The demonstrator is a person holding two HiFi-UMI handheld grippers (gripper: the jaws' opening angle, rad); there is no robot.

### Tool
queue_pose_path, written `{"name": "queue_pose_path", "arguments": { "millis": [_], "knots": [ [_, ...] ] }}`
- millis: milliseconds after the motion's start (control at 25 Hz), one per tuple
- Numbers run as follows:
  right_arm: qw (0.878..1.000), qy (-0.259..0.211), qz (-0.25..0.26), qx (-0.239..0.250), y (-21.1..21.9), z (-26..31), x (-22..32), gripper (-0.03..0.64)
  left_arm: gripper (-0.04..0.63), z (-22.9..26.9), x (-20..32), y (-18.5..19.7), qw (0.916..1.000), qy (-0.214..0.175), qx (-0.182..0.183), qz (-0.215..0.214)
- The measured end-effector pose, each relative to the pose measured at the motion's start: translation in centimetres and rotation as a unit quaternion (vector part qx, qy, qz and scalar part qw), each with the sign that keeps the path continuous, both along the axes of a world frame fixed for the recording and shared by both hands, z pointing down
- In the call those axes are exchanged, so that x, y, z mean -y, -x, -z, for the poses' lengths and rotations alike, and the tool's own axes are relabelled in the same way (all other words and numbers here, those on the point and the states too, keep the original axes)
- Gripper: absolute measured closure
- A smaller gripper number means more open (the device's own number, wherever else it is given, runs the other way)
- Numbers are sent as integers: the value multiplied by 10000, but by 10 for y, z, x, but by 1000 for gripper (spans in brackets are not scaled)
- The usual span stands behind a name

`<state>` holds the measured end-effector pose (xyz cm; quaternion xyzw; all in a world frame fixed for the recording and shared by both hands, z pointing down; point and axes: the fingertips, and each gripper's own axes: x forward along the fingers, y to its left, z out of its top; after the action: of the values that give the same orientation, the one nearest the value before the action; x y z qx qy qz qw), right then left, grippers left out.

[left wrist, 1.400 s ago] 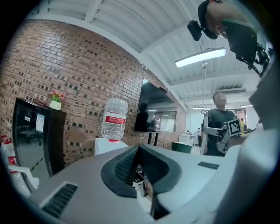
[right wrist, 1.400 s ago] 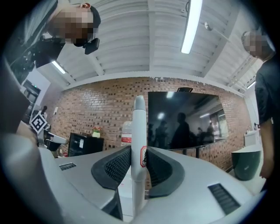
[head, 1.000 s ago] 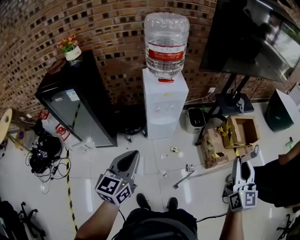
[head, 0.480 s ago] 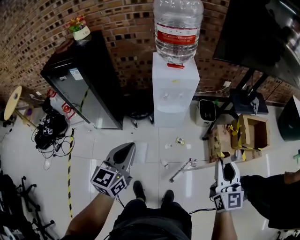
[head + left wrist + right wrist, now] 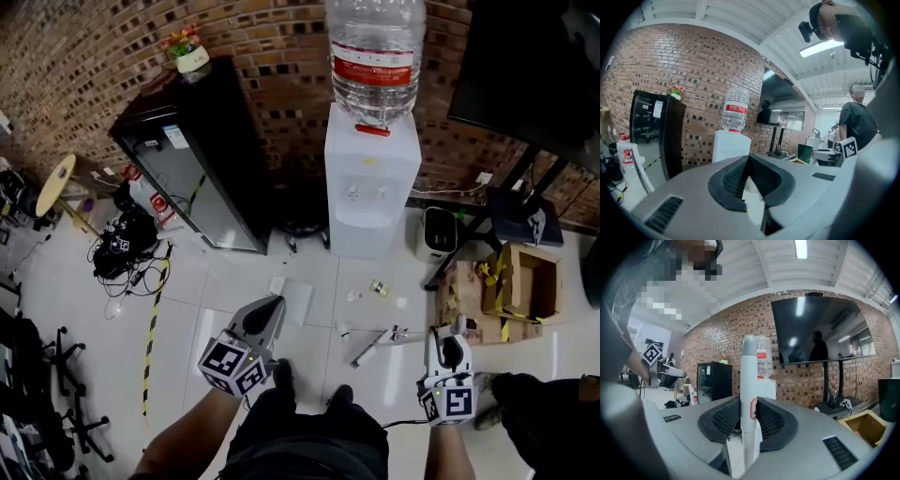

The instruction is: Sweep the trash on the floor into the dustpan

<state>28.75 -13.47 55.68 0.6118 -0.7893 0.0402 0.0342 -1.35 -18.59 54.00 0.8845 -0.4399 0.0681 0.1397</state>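
Small bits of trash [image 5: 379, 288] lie scattered on the white tiled floor in front of the water dispenser [image 5: 372, 178]. My right gripper [image 5: 444, 339] is shut on a white broom handle [image 5: 748, 380], which stands upright between its pads in the right gripper view. In the head view the handle runs left from that gripper to a dark brush head [image 5: 366, 351] on the floor. My left gripper [image 5: 267, 309] hovers left of the trash, jaws together with nothing between them [image 5: 749, 161]. A flat white sheet [image 5: 298, 302] lies on the floor just past its tip. No dustpan is recognisable.
A black fridge [image 5: 192, 159] stands left of the dispenser, with a tangle of cables [image 5: 122, 246] and yellow-black tape [image 5: 155, 314] further left. A cardboard box [image 5: 520, 281], a TV stand [image 5: 487, 220] and a small white bin [image 5: 437, 234] are on the right. My shoes [image 5: 281, 375] are below.
The head view has swung left and drawn back from the dispenser. The right gripper has come inward with the broom handle still in it. The left gripper keeps its pose.
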Motion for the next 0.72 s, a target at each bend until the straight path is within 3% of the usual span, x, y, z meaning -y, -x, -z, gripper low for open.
{"name": "queue_pose_path", "arguments": {
  "millis": [120, 400, 600, 720],
  "knots": [
    [9998, 134, 108, -36, -8, -17, 0, 495, 580, -11, -7, -2, 9998, 80, -33, 184],
    [9984, 406, 310, -235, 1, -48, 19, 495, 583, -38, -3, -3, 9996, 234, 103, 132],
    [9969, 565, 368, -398, 34, -70, 44, 495, 581, -45, 22, 22, 9991, 235, 35, 358],
    [9961, 606, 470, -431, 64, -76, 62, 495, 572, -58, 35, 40, 9988, 271, 208, 363]
  ]
}}
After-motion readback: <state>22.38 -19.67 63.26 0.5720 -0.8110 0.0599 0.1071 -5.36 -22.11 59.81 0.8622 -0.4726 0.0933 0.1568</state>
